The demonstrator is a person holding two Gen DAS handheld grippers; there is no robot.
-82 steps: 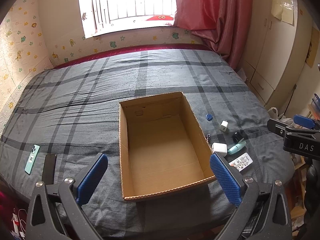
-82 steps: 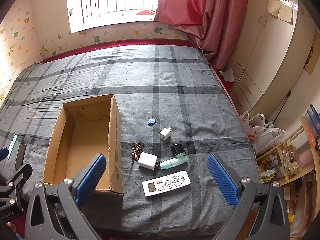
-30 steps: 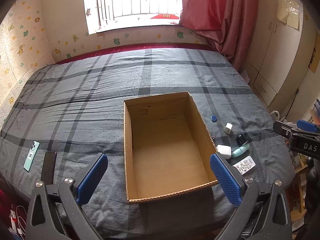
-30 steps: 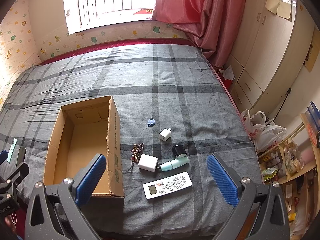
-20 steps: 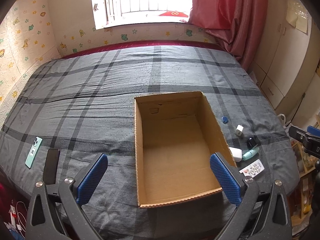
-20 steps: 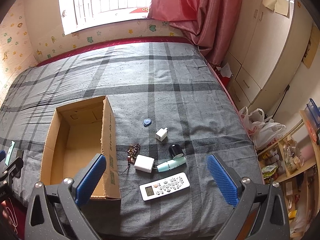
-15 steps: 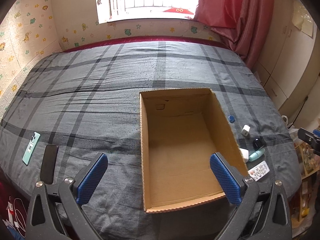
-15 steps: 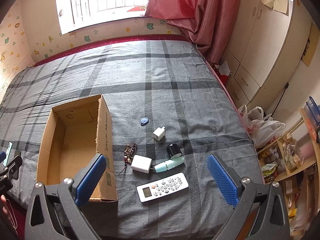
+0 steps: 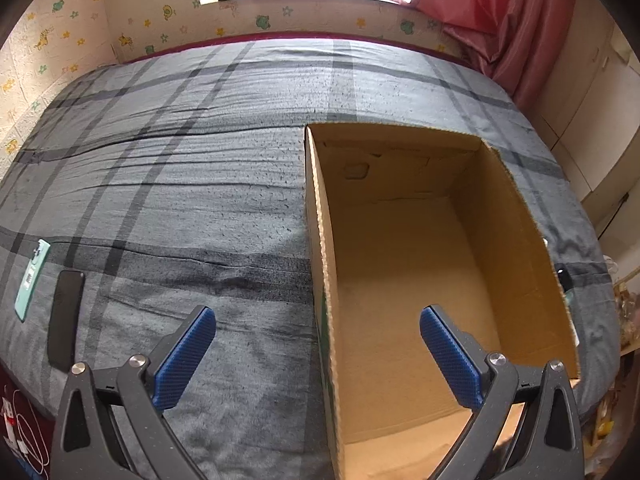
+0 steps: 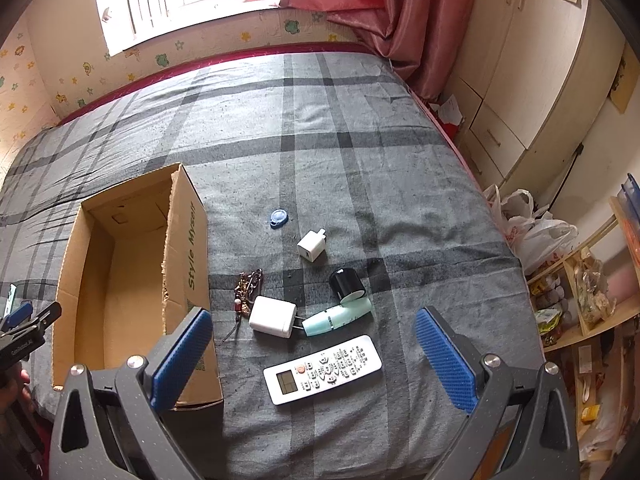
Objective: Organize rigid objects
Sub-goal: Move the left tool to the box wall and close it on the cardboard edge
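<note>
An empty cardboard box (image 9: pixel 516 200) (image 10: pixel 188 240) lies open on the grey plaid bed. To its right lie a white remote (image 10: pixel 323 369), a large white charger (image 10: pixel 272 317), a mint tube (image 10: pixel 338 317), a black cylinder (image 10: pixel 346 283), a small white plug (image 10: pixel 311 245), a blue tag (image 10: pixel 277 217) and a keychain (image 10: pixel 247 290). My right gripper (image 10: pixel 314 358) hangs open above the remote. My left gripper (image 9: pixel 318 354) is open, straddling the box's left wall. A mint phone (image 9: pixel 32 280) and a black phone (image 9: pixel 65 318) lie far left.
The bed's right edge drops to plastic bags (image 10: pixel 536 228) and a wooden shelf (image 10: pixel 592 300) of clutter. A white wardrobe (image 10: pixel 532 80) and a red curtain (image 10: pixel 392 12) stand at the back right. The far half of the bedspread (image 9: pixel 240 100) is bare cloth.
The left gripper has moved left and lower, so the box now sits to the right of its view. The right gripper has dropped closer to the remote and small items. Both stay open.
</note>
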